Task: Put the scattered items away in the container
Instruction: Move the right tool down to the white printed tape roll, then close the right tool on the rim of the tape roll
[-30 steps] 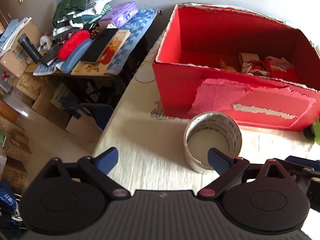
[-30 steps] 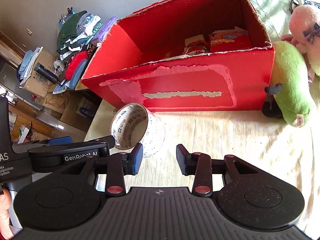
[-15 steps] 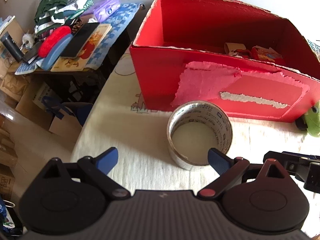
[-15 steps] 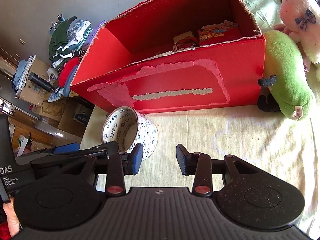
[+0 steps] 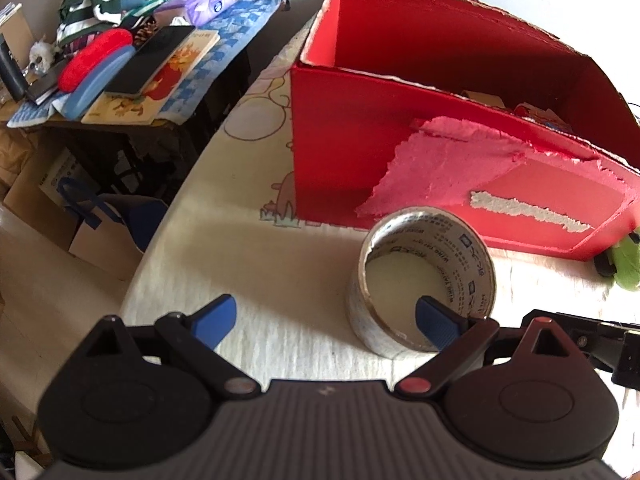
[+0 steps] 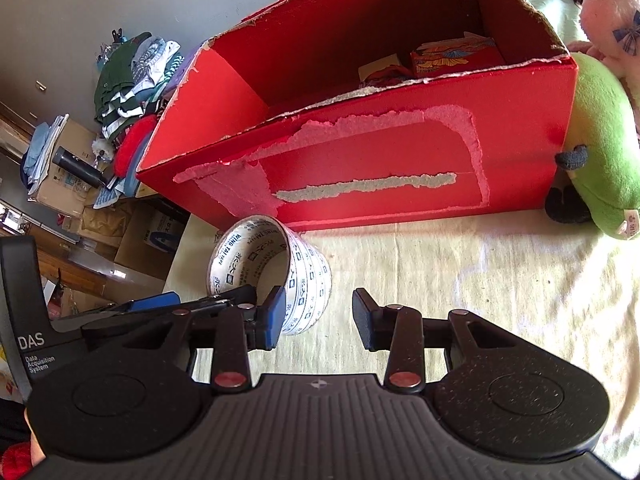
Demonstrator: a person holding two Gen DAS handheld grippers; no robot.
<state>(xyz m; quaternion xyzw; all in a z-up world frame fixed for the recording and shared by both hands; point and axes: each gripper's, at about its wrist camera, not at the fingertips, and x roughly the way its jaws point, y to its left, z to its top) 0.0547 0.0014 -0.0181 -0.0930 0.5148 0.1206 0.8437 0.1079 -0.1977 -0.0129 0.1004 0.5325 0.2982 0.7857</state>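
Observation:
A roll of clear printed tape [image 5: 428,276] stands on the cream cloth in front of the red cardboard box [image 5: 360,152]. My left gripper [image 5: 326,318] is open; its right fingertip reaches into the roll's hole, its left fingertip is well outside the roll. In the right wrist view the tape [image 6: 296,276] sits just ahead of my right gripper [image 6: 320,316], which is open and empty, with the left gripper's finger reaching in from the left. The box [image 6: 400,184] holds a few small packets [image 6: 452,58].
A green plush toy [image 6: 600,168] and a pink plush [image 6: 612,16] lie against the box's right end. A cluttered side table [image 5: 132,60] with clothes and books stands to the left, past the table edge [image 5: 168,240]. Cardboard boxes sit on the floor.
My left gripper has moved closer to the tape roll and lower; its right fingertip now sits inside the roll. My right gripper has eased forward a little. Both stay open.

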